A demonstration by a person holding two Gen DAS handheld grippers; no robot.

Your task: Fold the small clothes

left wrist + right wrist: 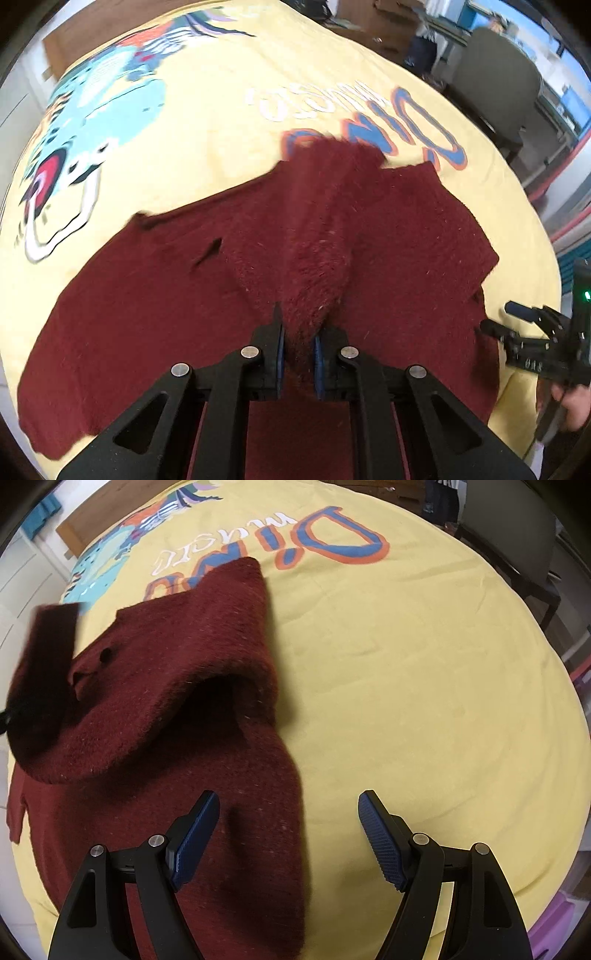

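While the left gripper (298, 349) is pinching a ridge of the maroon knit sweater (184, 295) between its blue pads (318, 356), the left wrist view is showing that fuzzy fold being lifted toward the camera, probably a sleeve or side being carried over the body to make a fold. The garment is lying spread across a yellow dinosaur-print blanket (207, 140), which is giving it a flat bed with bare cloth all along the far side. At the right edge the right gripper (496, 319) is hovering just beside the sweater's border, with a hand (569, 402) behind it. An office chair (495, 85) is standing well beyond the blanket, out of the way.

From the right wrist view, the right gripper (289, 834) is standing wide apart and holding nothing, its left pad (195, 843) hanging over the sweater (166, 701) and its right pad (380, 843) over bare blanket (424, 683); I judge it is waiting to catch the near edge. A raised flap is arching at the sweater's middle, and the whole right half of the blanket is offering open room
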